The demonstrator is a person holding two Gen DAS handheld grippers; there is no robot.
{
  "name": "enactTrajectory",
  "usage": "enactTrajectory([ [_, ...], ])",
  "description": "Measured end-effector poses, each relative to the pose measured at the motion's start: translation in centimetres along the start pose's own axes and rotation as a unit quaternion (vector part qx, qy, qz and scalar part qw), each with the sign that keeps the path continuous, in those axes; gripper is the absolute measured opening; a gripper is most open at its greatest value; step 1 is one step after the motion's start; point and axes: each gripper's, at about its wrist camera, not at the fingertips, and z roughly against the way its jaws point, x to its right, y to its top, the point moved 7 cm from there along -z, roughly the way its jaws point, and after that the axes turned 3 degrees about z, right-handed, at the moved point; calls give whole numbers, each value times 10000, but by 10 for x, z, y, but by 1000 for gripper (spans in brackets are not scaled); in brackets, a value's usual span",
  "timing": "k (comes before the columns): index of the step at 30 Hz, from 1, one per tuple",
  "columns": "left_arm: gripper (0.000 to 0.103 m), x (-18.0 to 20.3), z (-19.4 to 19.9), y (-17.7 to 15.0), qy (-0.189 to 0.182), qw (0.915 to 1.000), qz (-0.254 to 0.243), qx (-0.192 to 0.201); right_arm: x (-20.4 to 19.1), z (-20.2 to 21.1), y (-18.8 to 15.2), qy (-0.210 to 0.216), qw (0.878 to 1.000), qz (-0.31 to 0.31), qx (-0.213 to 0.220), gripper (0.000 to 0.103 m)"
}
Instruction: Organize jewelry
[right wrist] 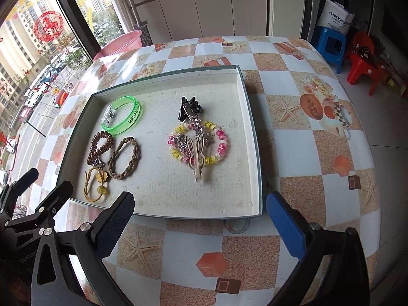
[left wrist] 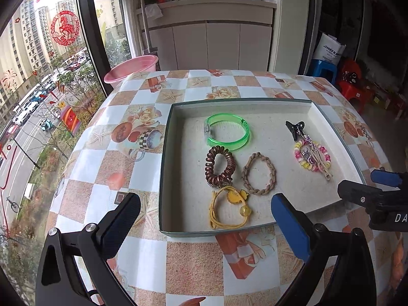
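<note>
The left gripper [left wrist: 205, 219] hangs over the near edge of the tray [left wrist: 163, 168], its 2 fingers spread wide with nothing between the pads; one black finger [left wrist: 119, 227] is outside the tray's left wall, the blue-padded one [left wrist: 290, 229] over the tray's near rim. The right gripper [right wrist: 200, 219] is likewise spread wide and empty, poised above the tray's near wall [right wrist: 193, 215].

Taking the tray as the landmark, it sits on a checked tablecloth [right wrist: 306, 153] with starfish prints. Left of the tray, beyond the table edge, stands a pink basin [left wrist: 132, 68].

Inside the tray, along its left side, a green translucent bangle [left wrist: 228, 134] lies towards the far wall. Nearer than it, a brown spiral hair tie [left wrist: 219, 169] lies beside a brown braided band [left wrist: 259, 174], the 2 just apart. At the tray's near-left corner lies a yellow hair elastic [left wrist: 229, 211] with a bead and charm, touching the spiral tie's near end.

In the right half of the tray, a black claw clip [right wrist: 188, 108] lies farthest from the grippers. Just nearer is a pink, yellow and white coil bracelet [right wrist: 197, 144], with a sparkly rhinestone piece [right wrist: 196, 130] and a beige rabbit-shaped clip [right wrist: 196, 158] lying across it

A thin ring [right wrist: 238, 225] peeks from under the tray's near-right corner
</note>
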Motion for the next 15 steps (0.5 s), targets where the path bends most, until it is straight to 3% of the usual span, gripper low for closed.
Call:
enactTrajectory([
  [8, 103, 0, 13, -23, 196, 9997, -174, -12, 1, 9, -17, -102, 9998, 40, 138, 103],
  [15, 103, -2, 28, -42, -175, 9998, 120, 23, -4, 25, -28, -320, 9977, 219, 550, 103],
])
